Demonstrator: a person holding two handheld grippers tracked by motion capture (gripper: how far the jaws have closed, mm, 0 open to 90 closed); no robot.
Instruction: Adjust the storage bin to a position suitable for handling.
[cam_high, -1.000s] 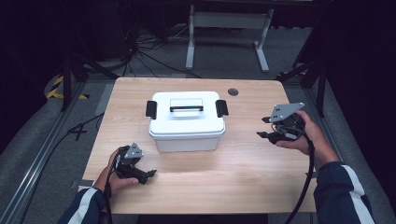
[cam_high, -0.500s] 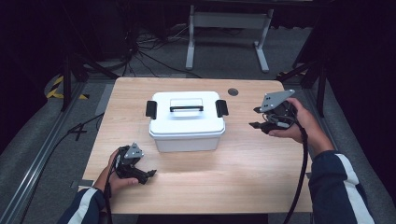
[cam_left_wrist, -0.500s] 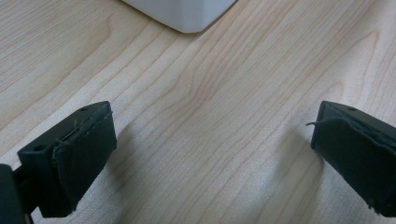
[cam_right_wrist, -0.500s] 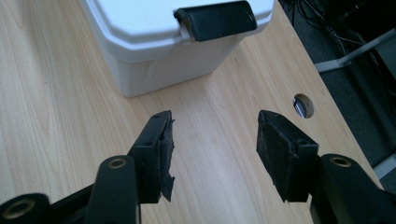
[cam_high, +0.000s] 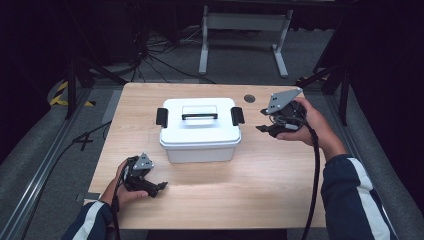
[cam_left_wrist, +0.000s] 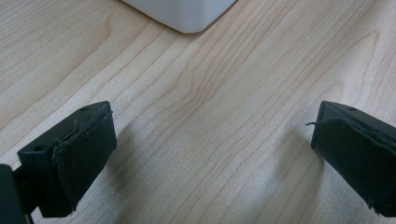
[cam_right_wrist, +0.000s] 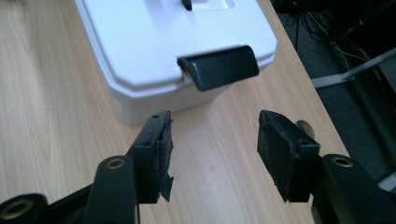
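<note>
Nearest, the left gripper (cam_high: 161, 186) rests on the pale wooden table (cam_high: 260, 190), jaws wide apart and empty. Mid-table sits the white plastic lidded box (cam_high: 200, 131). The right gripper (cam_high: 260, 128) hovers beside its black side latch (cam_right_wrist: 219, 66), jaws parted, holding nothing.

Right tool (cam_high: 264, 121) shifted up-table, nearer white box's (cam_high: 200, 131) right latch (cam_high: 237, 116)

box (cam_left_wrist: 180, 11): cut by top edge | handle (cam_right_wrist: 187, 3): cropped
</note>
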